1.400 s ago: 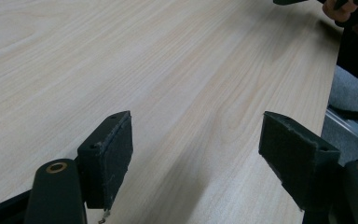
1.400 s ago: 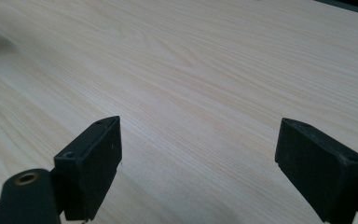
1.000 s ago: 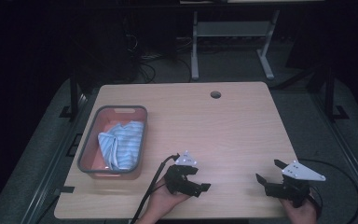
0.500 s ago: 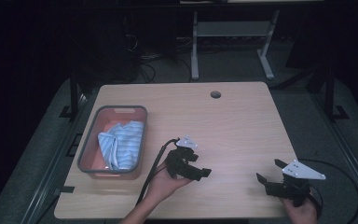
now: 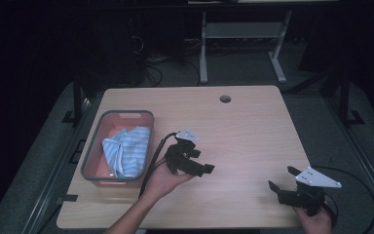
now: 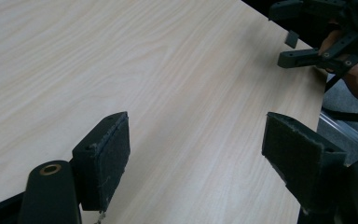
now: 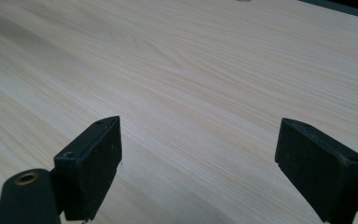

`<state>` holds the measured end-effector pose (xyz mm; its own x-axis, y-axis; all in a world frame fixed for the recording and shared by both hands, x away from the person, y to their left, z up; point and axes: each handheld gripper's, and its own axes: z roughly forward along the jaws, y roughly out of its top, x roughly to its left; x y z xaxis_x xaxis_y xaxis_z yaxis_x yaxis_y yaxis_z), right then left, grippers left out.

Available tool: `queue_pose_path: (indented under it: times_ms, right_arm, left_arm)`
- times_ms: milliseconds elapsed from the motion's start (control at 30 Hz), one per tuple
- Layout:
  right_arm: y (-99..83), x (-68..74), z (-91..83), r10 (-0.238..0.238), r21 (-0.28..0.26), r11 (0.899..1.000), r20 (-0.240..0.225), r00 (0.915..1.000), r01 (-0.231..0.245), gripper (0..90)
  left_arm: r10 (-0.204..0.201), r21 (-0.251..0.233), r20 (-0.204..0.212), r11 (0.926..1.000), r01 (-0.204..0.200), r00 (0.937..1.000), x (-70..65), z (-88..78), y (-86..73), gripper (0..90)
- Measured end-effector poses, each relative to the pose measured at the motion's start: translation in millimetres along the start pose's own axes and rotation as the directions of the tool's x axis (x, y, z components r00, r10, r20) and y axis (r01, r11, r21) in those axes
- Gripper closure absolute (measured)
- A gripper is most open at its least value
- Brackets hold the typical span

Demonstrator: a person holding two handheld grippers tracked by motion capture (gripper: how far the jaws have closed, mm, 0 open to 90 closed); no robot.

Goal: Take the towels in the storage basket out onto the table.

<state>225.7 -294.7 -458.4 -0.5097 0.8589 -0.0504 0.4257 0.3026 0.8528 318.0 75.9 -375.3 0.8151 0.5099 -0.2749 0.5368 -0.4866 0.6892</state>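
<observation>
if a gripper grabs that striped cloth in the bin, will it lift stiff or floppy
Probably floppy: the striped cloth lies crumpled in soft folds, so it should drape and trail from one pinch. It looks light. The shallow bin may shift if the cloth snags its rim.

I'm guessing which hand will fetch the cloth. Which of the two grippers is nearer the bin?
The left gripper: it hovers just right of the grey bin holding the striped cloth. The right gripper sits by the table's near right corner.

table (image 5: 253, 126): pale wood grain | bin (image 5: 93, 161): grey, pink inside | cloth (image 5: 126, 148): blue-white stripes
</observation>
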Motion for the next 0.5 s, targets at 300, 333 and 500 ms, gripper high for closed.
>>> queue_pose_path:
  times_ms: [300, 333, 500]
  right_arm:
    - [0.4, 1.3, 0.6, -0.008, 0.002, 1.000, -0.003, 1.0000, 0.008, 14.2]
    - [0.3, 1.2, 0.6, -0.007, 0.003, 1.000, -0.004, 1.0000, 0.007, 14.2]
    - [0.5, 1.2, 0.4, -0.009, 0.003, 1.000, -0.003, 1.0000, 0.009, 14.1]
  left_arm:
    - [-0.012, -0.006, -0.020, 0.9999, 0.012, 0.9997, 13.6, -19.3, 12.0, 22.8]
    - [-0.020, -0.005, -0.026, 0.9998, 0.020, 0.9995, 17.0, -23.0, 14.5, 22.8]
    - [-0.025, -0.012, -0.036, 0.9996, 0.025, 0.9990, 22.8, -32.2, 20.1, 22.8]
